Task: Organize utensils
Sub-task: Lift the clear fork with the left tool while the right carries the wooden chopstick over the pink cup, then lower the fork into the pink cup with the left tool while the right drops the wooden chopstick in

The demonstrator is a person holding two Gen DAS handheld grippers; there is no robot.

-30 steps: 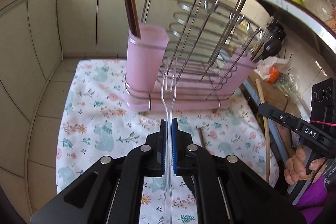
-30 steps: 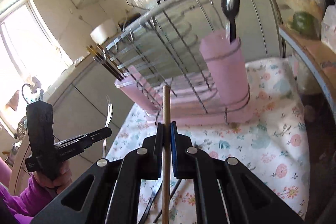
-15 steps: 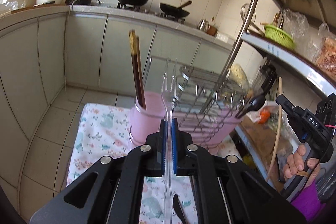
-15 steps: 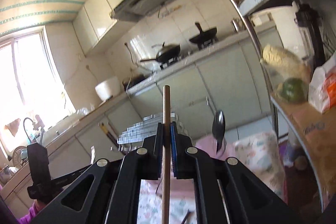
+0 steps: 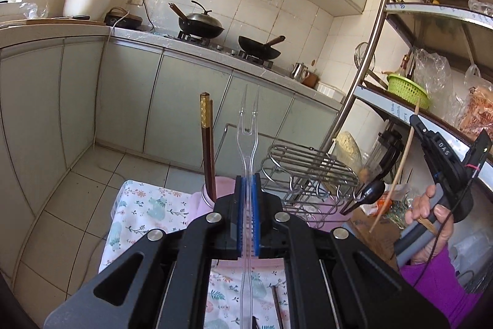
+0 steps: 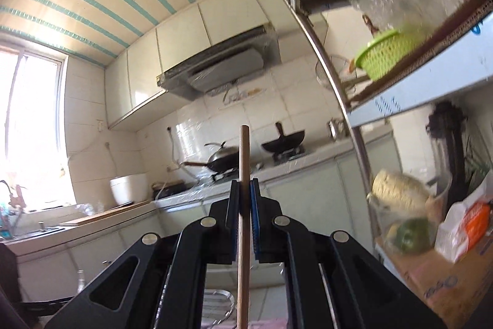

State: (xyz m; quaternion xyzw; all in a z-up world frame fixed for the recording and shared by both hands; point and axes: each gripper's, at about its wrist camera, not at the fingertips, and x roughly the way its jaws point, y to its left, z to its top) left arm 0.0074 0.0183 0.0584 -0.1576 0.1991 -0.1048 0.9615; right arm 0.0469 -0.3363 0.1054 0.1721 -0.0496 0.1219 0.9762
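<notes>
Showing more stove and less cloth than a second ago, the left wrist view has the left gripper (image 5: 247,199) clamped on a clear two-pronged fork (image 5: 248,144), prongs up; just left, a pink cup (image 5: 207,199) holds dark chopsticks (image 5: 208,150). Right wrist view, tilted up since: right gripper (image 6: 245,199) clamped on an upright wooden chopstick (image 6: 244,162).
</notes>
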